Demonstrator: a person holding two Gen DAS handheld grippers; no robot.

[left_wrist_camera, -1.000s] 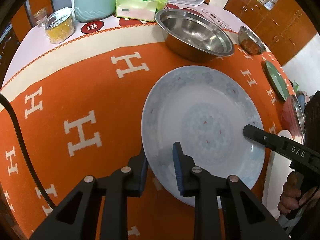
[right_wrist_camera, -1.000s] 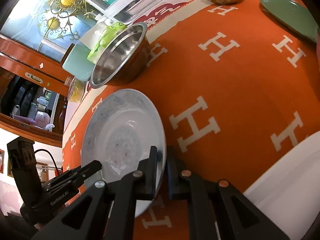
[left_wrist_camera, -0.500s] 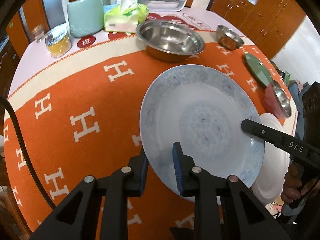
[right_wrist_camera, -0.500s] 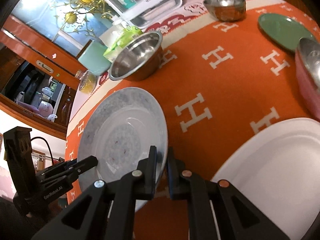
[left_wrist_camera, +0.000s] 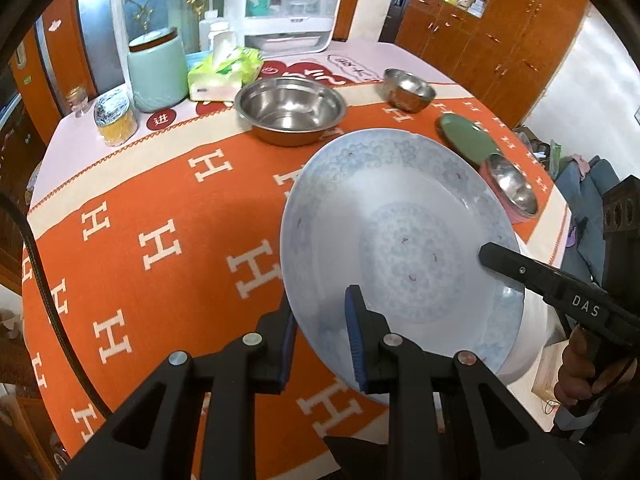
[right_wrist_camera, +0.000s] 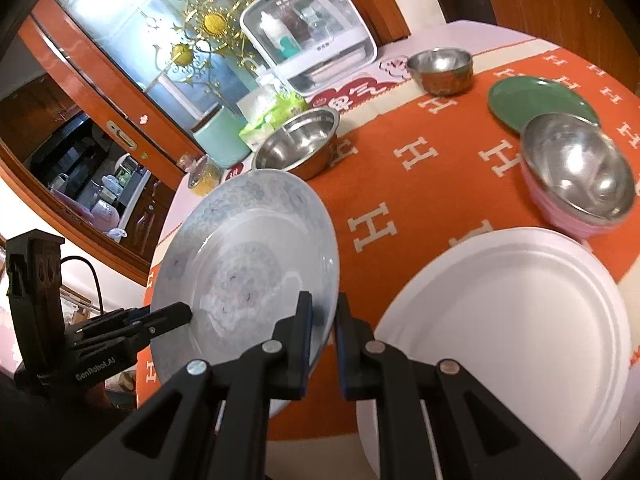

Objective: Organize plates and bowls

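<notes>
- Tablecloth (left_wrist_camera: pixel 168 200), orange with white H marks, covers the round table.
- White plate (right_wrist_camera: pixel 520 312) lies flat at the near edge.
- Blue-patterned plate (left_wrist_camera: pixel 400 240) is tilted above the cloth, clamped at 2 opposite rim spots.
- Left gripper (left_wrist_camera: pixel 320 336) pinches its near rim; right gripper (right_wrist_camera: pixel 322 320) pinches the other side.
- Large steel bowl (left_wrist_camera: pixel 290 110), pink-sided bowl (right_wrist_camera: pixel 576 176), green plate (right_wrist_camera: pixel 540 102) and small steel bowl (right_wrist_camera: pixel 440 68) sit apart further back.

Pale blue patterned plate (left_wrist_camera: pixel 404 240), orange cloth (left_wrist_camera: pixel 168 208)
</notes>
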